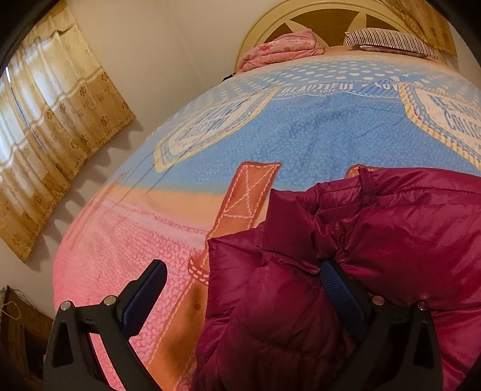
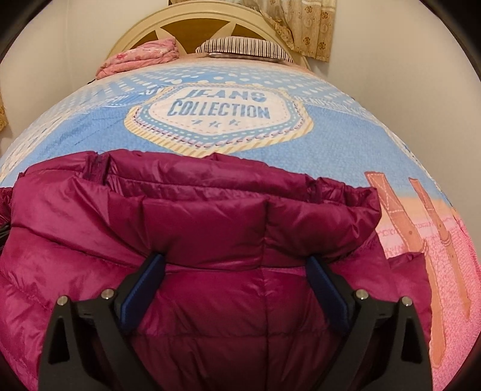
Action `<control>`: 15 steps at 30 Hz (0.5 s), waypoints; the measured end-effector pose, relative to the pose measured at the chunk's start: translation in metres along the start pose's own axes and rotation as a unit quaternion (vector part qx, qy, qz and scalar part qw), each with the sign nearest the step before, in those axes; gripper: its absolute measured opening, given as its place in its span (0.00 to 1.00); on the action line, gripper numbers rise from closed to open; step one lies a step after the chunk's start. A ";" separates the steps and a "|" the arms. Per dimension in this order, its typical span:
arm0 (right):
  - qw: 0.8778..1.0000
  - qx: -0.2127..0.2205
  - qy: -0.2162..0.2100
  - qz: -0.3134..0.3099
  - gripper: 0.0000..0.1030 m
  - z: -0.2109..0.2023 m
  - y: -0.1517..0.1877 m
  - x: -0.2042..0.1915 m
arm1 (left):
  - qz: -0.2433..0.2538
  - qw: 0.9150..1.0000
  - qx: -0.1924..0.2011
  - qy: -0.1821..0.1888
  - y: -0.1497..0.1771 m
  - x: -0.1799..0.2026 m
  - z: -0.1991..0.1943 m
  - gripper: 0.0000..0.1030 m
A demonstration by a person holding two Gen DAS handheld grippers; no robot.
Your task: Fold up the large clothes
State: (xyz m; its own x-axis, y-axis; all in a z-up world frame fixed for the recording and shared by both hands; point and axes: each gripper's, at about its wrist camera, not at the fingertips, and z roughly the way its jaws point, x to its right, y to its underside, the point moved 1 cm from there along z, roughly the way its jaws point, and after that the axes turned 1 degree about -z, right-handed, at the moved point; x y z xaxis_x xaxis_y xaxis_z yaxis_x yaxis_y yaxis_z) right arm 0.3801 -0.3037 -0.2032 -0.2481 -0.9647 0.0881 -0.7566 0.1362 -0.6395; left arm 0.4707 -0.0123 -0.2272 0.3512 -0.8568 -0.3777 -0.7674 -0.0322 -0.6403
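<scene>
A magenta puffer jacket (image 1: 375, 240) lies folded on the bed's blue and pink blanket (image 1: 270, 135). My left gripper (image 1: 243, 270) is open at the jacket's left edge: its left finger (image 1: 147, 297) is over the blanket and its right finger (image 1: 342, 294) rests against the jacket. In the right wrist view the jacket (image 2: 195, 210) fills the foreground, a folded layer on top. My right gripper (image 2: 236, 264) is open, both fingers low over the jacket, with the folded edge between them.
A folded pink quilt (image 1: 282, 48) and a striped pillow (image 1: 390, 40) lie at the cream headboard (image 2: 192, 15). Beige curtains (image 1: 51, 120) hang on the wall left of the bed. The blanket (image 2: 225, 114) stretches bare beyond the jacket.
</scene>
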 end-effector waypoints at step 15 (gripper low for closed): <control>0.997 0.036 0.063 0.036 0.77 -0.030 0.005 0.033 | 0.071 0.993 0.064 0.072 0.010 0.062 -0.087 0.99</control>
State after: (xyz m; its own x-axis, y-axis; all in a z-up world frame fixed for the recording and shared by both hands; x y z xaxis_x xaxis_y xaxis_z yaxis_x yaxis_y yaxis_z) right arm 0.3499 -0.3281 -0.1808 -0.3773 -0.9166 0.1323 -0.6897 0.1827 -0.7007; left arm 0.4382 -0.1103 -0.1989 0.1573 -0.9127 -0.3772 -0.7260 0.1520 -0.6706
